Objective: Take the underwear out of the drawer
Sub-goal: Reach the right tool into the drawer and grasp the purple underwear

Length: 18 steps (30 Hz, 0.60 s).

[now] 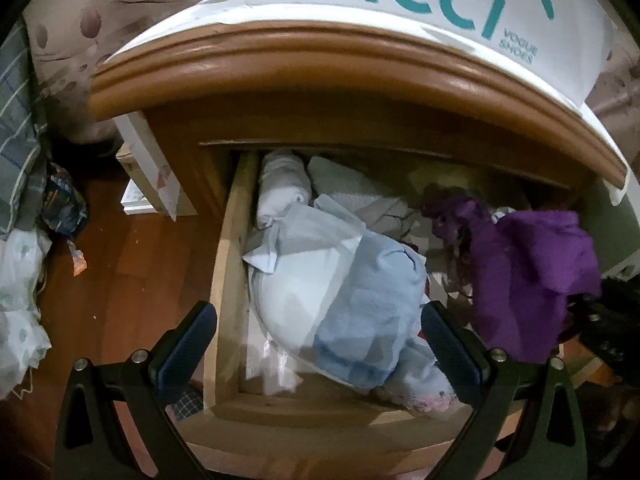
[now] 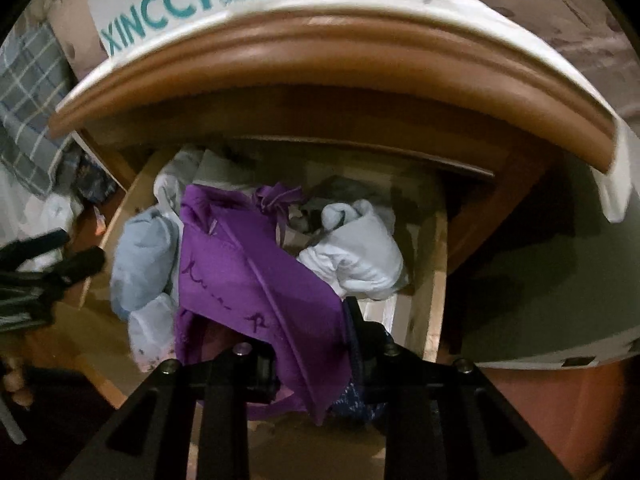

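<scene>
Black angular gripper frames with silver screws (image 1: 139, 357), dark-blue ribbed pads (image 1: 188, 344) on the jaws.

Open pale-wood drawer (image 1: 224, 264) of brown wooden nightstand (image 1: 280, 60): crumpled light-blue and white clothes (image 1: 360, 280) left, white bundle (image 2: 360, 248) right.

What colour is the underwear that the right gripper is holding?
Purple. The underwear shows best in the right wrist view, held by the right gripper.
</scene>
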### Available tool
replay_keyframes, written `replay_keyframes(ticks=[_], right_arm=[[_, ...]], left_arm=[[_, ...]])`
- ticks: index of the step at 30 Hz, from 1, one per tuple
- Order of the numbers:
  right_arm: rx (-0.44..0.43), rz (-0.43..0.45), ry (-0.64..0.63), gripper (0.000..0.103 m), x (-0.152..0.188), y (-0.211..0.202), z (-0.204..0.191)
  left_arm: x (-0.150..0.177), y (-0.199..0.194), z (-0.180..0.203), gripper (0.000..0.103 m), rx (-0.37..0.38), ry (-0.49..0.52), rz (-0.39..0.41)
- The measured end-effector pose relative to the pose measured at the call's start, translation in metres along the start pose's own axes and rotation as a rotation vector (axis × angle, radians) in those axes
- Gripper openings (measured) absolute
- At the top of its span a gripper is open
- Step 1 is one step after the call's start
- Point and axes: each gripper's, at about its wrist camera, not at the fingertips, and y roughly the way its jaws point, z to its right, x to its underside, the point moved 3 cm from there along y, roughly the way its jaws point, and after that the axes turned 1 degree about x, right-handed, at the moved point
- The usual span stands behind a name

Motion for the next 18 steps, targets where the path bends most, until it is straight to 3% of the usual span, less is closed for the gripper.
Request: replay_keyframes(ticks=[9,18], right_arm=[[-0.070,0.039,0.092,0.026,0.005,-0.017,0.008],[-0.085,0.035,0.122,0.026,0.006,-0.023,0.019]], left_arm=[[-0.002,0.023,0.015,0.102,0.018,0.017,-0.075],[-0.003,0.050,0.022,0.102,-0.033,0.046,-0.128]])
